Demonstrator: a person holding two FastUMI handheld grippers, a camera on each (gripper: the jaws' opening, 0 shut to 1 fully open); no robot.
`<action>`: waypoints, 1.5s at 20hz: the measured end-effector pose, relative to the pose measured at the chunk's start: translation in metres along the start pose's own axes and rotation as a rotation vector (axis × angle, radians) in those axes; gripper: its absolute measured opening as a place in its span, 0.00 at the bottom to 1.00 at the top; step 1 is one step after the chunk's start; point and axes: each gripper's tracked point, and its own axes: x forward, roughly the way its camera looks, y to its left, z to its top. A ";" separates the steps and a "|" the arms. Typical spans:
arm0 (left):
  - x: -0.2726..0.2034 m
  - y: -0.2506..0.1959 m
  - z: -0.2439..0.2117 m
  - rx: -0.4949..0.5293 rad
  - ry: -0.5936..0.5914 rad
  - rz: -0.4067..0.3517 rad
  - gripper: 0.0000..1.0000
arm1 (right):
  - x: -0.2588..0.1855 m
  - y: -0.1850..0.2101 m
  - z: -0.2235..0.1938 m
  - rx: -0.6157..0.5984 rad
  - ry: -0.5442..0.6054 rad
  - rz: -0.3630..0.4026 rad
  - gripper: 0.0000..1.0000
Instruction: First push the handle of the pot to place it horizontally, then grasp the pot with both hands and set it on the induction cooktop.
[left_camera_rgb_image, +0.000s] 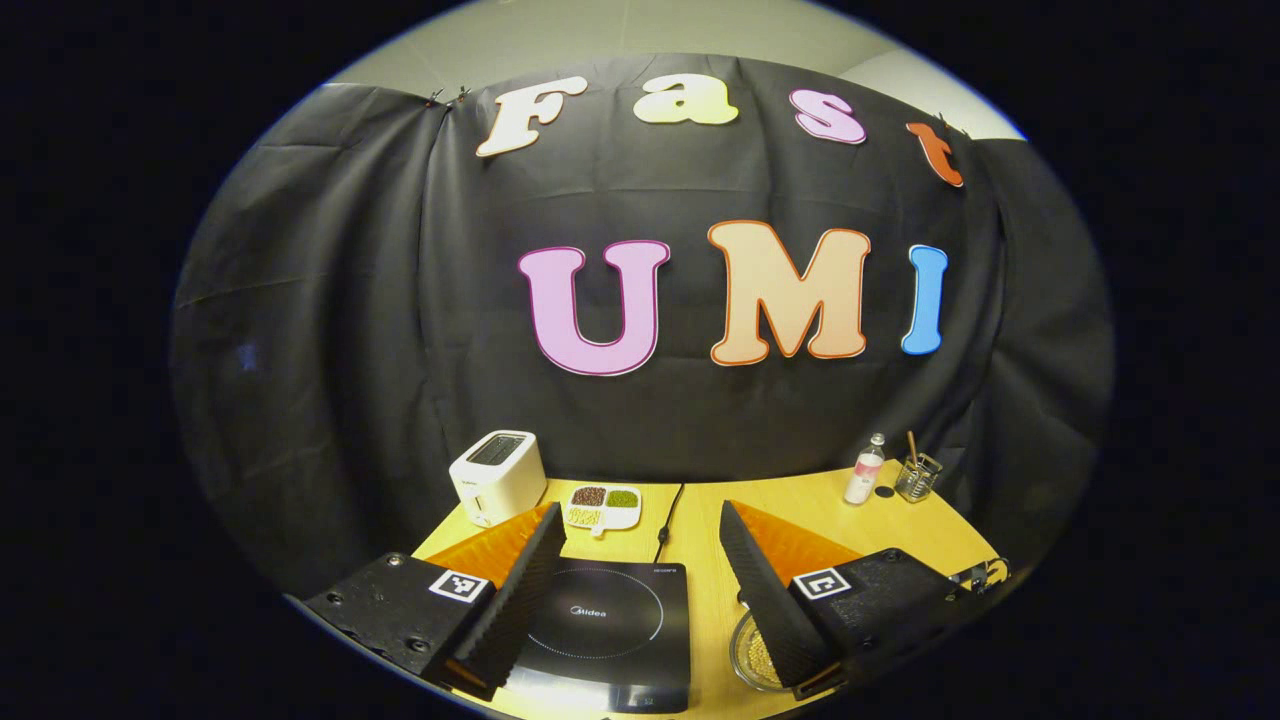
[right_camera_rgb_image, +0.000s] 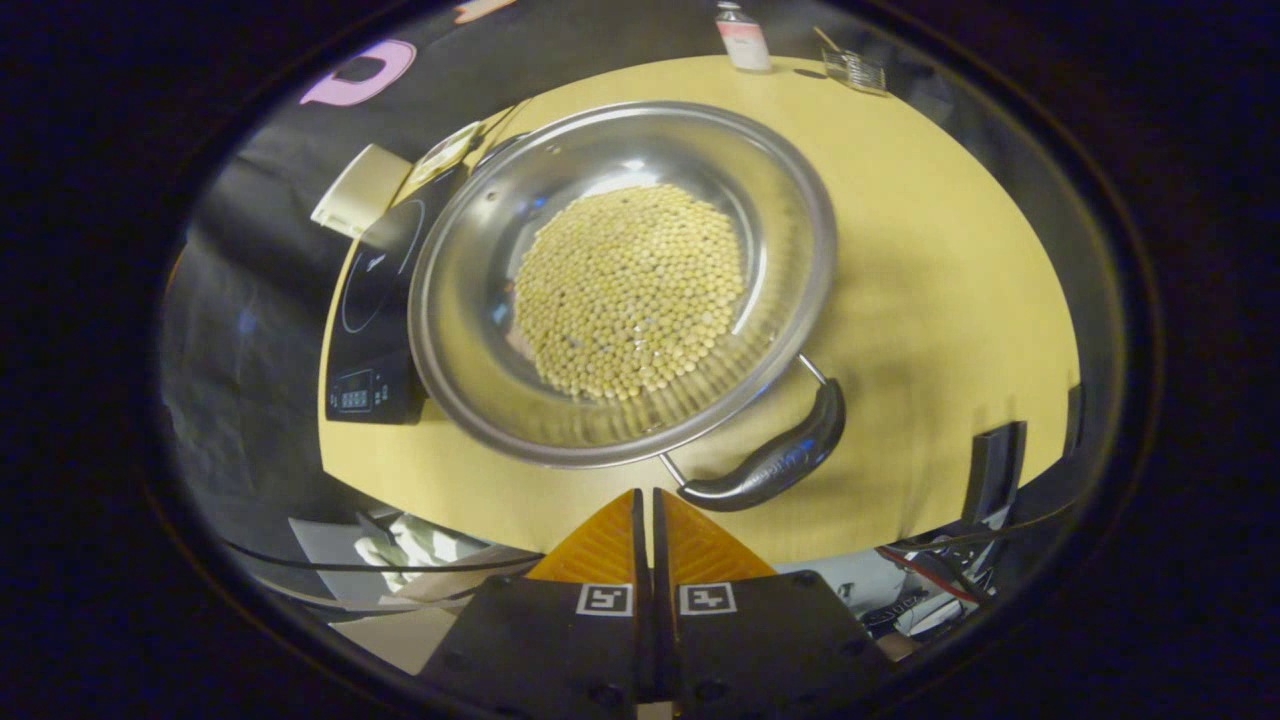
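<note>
Right gripper, fingers together, should nudge the pot handle sideways gently; my left gripper waits apart.

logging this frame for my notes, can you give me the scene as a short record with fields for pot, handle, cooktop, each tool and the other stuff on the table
pot: steel pot holding yellow beans, on the wooden table beside the cooktop, not on it
handle: black loop handle at the pot's near rim
cooktop: black induction cooktop, nothing on it
left tool: open above the cooktop
right tool: shut, empty, just short of the handle
other: white toaster, divided dish, small bottle, glass
</note>
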 end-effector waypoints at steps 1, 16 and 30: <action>0.002 -0.001 0.002 0.002 0.002 -0.003 0.95 | -0.002 -0.007 0.007 0.026 -0.006 -0.006 0.03; 0.037 -0.024 -0.004 -0.020 0.043 -0.023 0.95 | -0.003 -0.081 0.099 0.147 -0.065 -0.082 0.02; 0.041 -0.007 -0.020 -0.056 0.090 0.098 0.95 | -0.010 -0.106 0.145 0.096 -0.083 -0.073 0.11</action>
